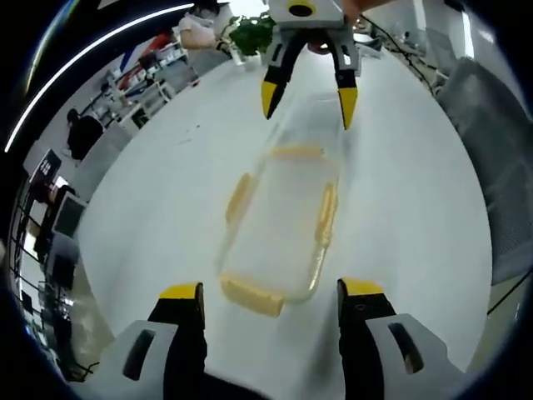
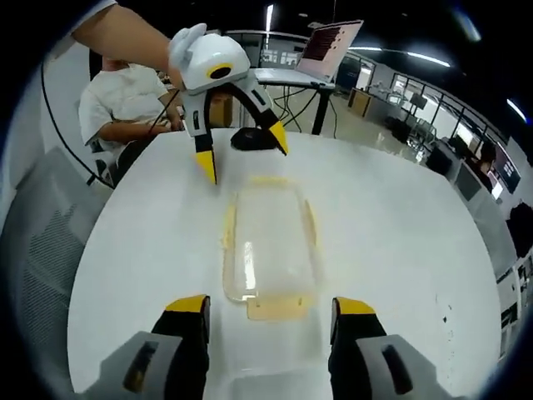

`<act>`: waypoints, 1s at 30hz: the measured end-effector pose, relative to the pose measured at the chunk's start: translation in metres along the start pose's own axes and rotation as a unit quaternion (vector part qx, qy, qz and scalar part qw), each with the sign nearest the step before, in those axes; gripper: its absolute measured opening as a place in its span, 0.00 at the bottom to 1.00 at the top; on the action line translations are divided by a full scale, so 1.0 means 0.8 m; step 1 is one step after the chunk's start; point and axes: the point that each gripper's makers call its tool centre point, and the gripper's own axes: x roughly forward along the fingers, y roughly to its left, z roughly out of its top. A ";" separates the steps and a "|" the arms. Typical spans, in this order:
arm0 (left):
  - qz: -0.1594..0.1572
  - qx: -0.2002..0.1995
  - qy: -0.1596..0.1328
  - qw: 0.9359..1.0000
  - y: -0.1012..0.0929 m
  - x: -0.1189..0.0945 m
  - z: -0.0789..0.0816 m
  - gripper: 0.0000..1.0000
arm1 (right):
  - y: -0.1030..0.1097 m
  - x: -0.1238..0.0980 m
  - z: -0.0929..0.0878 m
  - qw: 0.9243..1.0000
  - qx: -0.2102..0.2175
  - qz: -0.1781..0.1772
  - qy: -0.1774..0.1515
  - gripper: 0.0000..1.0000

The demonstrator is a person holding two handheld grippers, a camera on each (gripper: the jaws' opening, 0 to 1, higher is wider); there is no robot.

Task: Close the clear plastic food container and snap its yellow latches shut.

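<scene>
A clear plastic container (image 1: 279, 221) (image 2: 271, 246) lies lengthwise on the white table (image 1: 166, 208) (image 2: 391, 242) between my two grippers. It has a yellow latch on each side. The near-end latch (image 1: 250, 296) (image 2: 279, 307) splays outward flat on the table, and the side latches (image 1: 326, 215) (image 2: 227, 227) stick out from the rim. I cannot tell whether the lid is pressed down. My left gripper (image 1: 271, 292) (image 2: 242, 152) is open, straddling one short end just above the table. My right gripper (image 2: 271, 306) (image 1: 308, 100) is open at the opposite end. Neither one touches the container.
A seated person in a white shirt (image 2: 125, 108) is beyond the table edge. A dark object (image 2: 254, 137) lies on the table behind the left gripper. A laptop (image 2: 333, 42) sits on a stand further back. A plant (image 1: 250, 33) and a mesh chair (image 1: 491, 150) border the table.
</scene>
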 end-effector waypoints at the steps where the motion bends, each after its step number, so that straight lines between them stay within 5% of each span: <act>1: -0.001 0.001 0.001 1.000 0.000 0.001 -0.001 0.63 | 0.001 0.001 0.001 1.000 0.001 0.002 -0.001 0.57; 16: -0.040 0.032 0.031 0.998 -0.003 0.010 -0.023 0.61 | -0.001 0.016 -0.008 0.999 0.013 0.035 0.031 0.58; 30: -0.074 0.052 0.047 0.995 0.001 0.019 -0.019 0.60 | 0.004 0.024 -0.014 0.996 0.019 0.060 0.057 0.56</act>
